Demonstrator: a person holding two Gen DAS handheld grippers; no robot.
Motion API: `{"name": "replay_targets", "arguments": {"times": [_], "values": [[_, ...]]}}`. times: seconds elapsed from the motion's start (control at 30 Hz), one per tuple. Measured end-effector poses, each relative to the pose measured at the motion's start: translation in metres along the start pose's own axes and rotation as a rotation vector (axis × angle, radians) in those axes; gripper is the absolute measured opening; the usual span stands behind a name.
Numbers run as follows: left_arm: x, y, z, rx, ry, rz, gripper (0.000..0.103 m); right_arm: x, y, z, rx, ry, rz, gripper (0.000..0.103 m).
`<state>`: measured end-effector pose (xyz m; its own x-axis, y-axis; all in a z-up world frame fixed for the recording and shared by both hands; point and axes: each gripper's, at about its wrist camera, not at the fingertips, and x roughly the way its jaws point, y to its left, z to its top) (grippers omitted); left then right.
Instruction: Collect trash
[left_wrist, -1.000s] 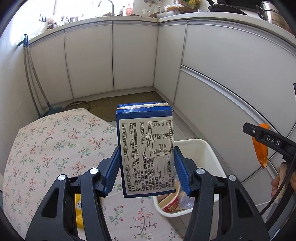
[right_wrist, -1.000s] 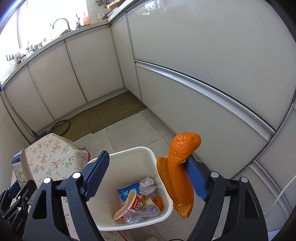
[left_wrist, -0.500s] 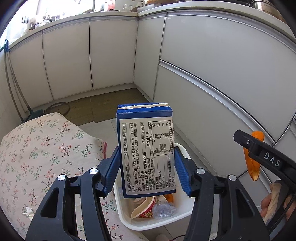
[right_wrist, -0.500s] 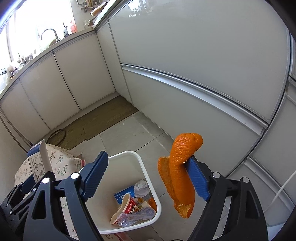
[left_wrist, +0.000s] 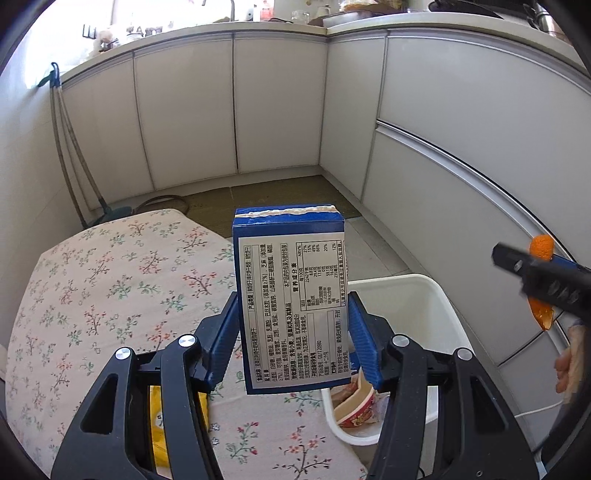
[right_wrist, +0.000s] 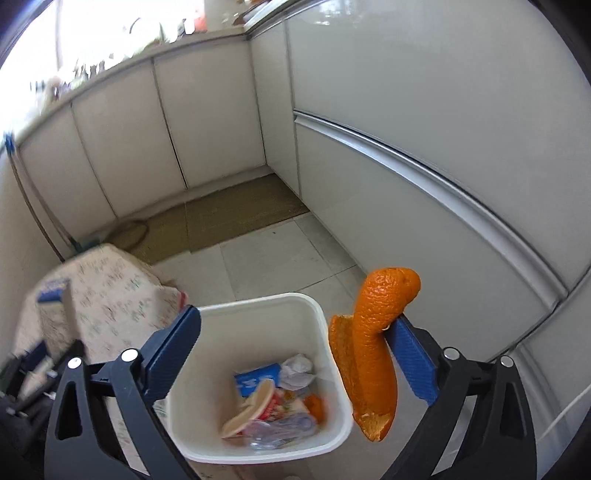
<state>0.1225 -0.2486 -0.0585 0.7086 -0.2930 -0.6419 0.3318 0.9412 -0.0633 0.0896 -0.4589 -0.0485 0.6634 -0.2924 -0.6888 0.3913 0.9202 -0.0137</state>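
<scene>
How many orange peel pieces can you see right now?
2: a long orange peel hanging on the open right tongs; a small peel piece inside the white bin. More may be buried.

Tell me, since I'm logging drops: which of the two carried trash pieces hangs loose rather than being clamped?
The orange peel: it drapes over one finger of the open right hand-held gripper. The blue carton is squeezed between both fingers of the left hand-held gripper.

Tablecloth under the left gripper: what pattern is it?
The tablecloth is cream with small red and green floral sprigs; it shows best in the left wrist view.
</scene>
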Motion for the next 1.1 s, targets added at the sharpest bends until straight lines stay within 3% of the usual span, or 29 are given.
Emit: {"name": "replay_targets", "arguments": {"times": [0.07,0.13,0.23,0.53,0.67,1.0,1.1], "values": [[-0.001,0.009,0.000,-0.020,0.004,0.012,0.054,0.040,0.037,-0.014,-0.304,0.042,-0.257,0.096],[-0.006,0.016,0.001,-0.033,0.001,0.014,0.054,0.059,0.048,-0.022,-0.364,0.100,-0.268,0.096],[-0.013,0.019,0.003,-0.021,-0.022,0.024,0.054,0.046,0.055,-0.014,-0.367,0.046,-0.263,0.096],[-0.011,0.012,0.010,-0.040,-0.021,-0.012,0.054,0.007,0.038,0.002,-0.232,-0.040,-0.182,0.096],[-0.006,0.002,0.013,-0.035,-0.017,-0.034,0.054,-0.008,0.021,0.007,-0.164,-0.096,-0.195,0.096],[0.010,-0.052,0.033,0.008,0.030,-0.167,0.056,-0.053,-0.055,0.017,0.173,-0.222,-0.191,0.096],[0.017,-0.066,0.039,0.016,0.050,-0.193,0.065,-0.055,-0.071,0.014,0.208,-0.222,-0.224,0.096]]}}
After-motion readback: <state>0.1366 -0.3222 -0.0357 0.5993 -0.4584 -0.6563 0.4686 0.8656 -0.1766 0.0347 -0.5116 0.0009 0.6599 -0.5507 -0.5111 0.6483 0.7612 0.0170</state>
